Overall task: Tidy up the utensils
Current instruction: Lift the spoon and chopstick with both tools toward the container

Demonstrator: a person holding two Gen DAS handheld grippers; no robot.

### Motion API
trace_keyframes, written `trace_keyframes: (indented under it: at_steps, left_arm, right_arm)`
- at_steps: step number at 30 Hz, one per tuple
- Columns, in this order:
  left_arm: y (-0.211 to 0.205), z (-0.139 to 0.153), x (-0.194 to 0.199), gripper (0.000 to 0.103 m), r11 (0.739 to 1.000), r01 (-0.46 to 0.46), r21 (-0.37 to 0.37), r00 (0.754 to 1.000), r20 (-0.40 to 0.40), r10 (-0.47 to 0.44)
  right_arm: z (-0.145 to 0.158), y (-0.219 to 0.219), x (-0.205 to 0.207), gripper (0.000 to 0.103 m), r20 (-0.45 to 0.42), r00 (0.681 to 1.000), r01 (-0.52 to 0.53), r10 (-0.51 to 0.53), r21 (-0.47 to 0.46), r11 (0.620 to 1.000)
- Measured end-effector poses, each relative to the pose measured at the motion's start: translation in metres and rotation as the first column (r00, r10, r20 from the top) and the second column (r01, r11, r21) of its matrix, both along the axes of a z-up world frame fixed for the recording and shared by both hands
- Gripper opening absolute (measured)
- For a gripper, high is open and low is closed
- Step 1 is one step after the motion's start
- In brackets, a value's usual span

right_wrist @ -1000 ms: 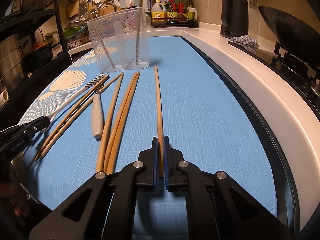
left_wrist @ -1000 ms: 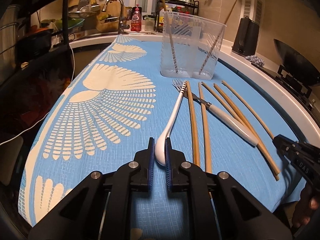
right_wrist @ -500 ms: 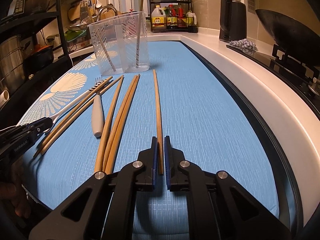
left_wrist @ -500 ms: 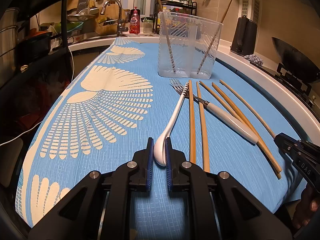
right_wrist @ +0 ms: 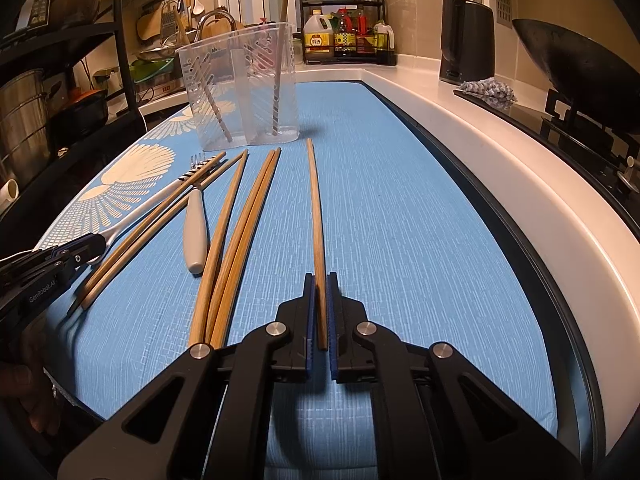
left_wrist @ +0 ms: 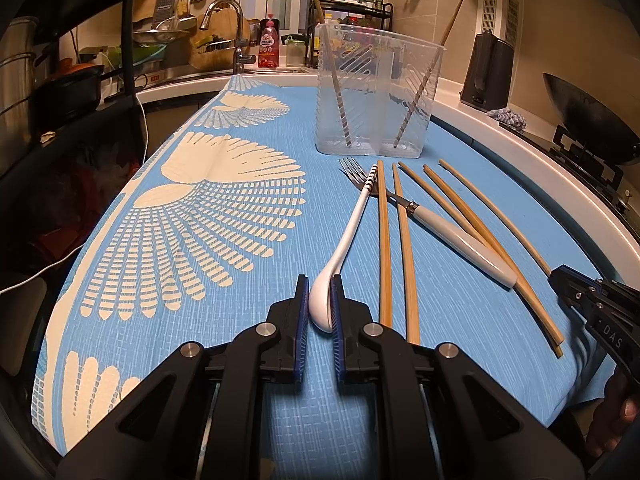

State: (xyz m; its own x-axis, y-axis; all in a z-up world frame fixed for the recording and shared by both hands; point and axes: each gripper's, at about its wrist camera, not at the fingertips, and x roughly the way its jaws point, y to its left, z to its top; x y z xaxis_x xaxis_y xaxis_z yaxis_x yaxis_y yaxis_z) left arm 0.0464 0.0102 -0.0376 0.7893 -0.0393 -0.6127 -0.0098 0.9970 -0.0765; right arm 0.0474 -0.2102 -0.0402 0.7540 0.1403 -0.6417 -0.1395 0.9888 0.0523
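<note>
Chopsticks, two, already stand in holder point(left_wrist: 376, 92). We clamp left gripper point(left_wrist: 320, 312) on spoon point(left_wrist: 344, 240), right gripper point(right_wrist: 319, 312) on chopstick point(right_wrist: 316, 224); fork point(left_wrist: 440, 224), five chopsticks remain.

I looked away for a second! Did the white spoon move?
No. The spoon lies in the same spot, its striped tip beside the fork, bowl between the left gripper fingers.
</note>
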Motion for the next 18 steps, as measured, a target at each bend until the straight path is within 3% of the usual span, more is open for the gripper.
trace_keyframes:
  at_steps: [18]
  left_arm:
    - [-0.0012,0.0008,0.0010,0.011,1.000,0.005,0.003,1.000,0.001,-0.005]
  right_arm:
    - [0.0030,0.0018,-0.0002,0.005,0.004,1.000,-0.004,0.004,-0.010,1.000]
